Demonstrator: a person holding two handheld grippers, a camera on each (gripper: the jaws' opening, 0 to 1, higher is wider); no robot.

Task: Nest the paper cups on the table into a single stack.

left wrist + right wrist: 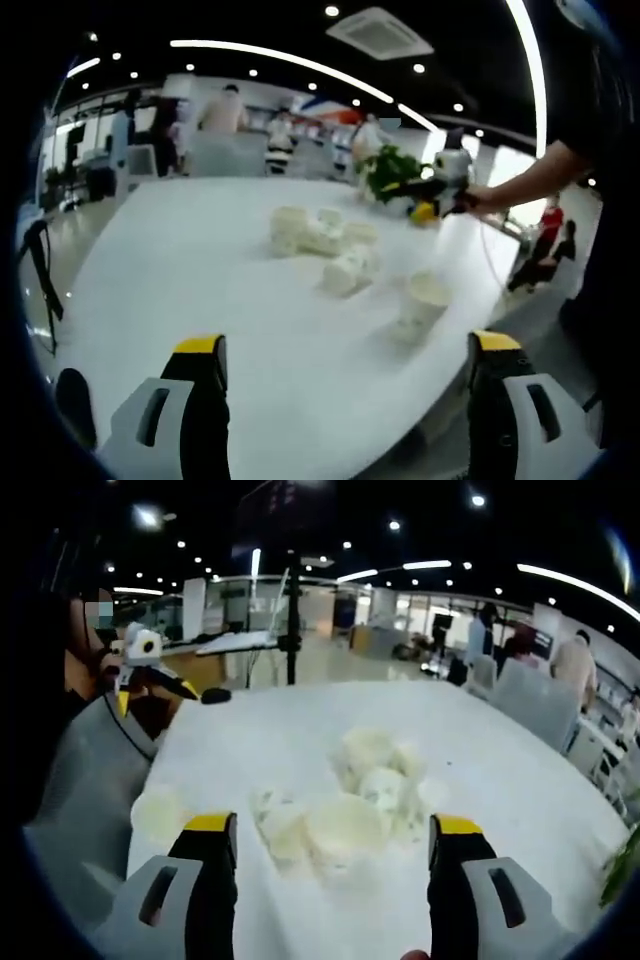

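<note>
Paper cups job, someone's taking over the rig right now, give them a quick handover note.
Left gripper: open, empty, held above the white table.
Right gripper: open, empty, just short of the cups.
Paper cups: loose cluster mid-table, several on their sides; one cup stands apart near the table edge.
Done: no finished stack visible.
Left: nest all cups into one stack.

The right gripper hovers with jaws spread over a white table, framing a loose cluster of paper cups (one cup apart near the edge). The left gripper shows beyond.
</note>
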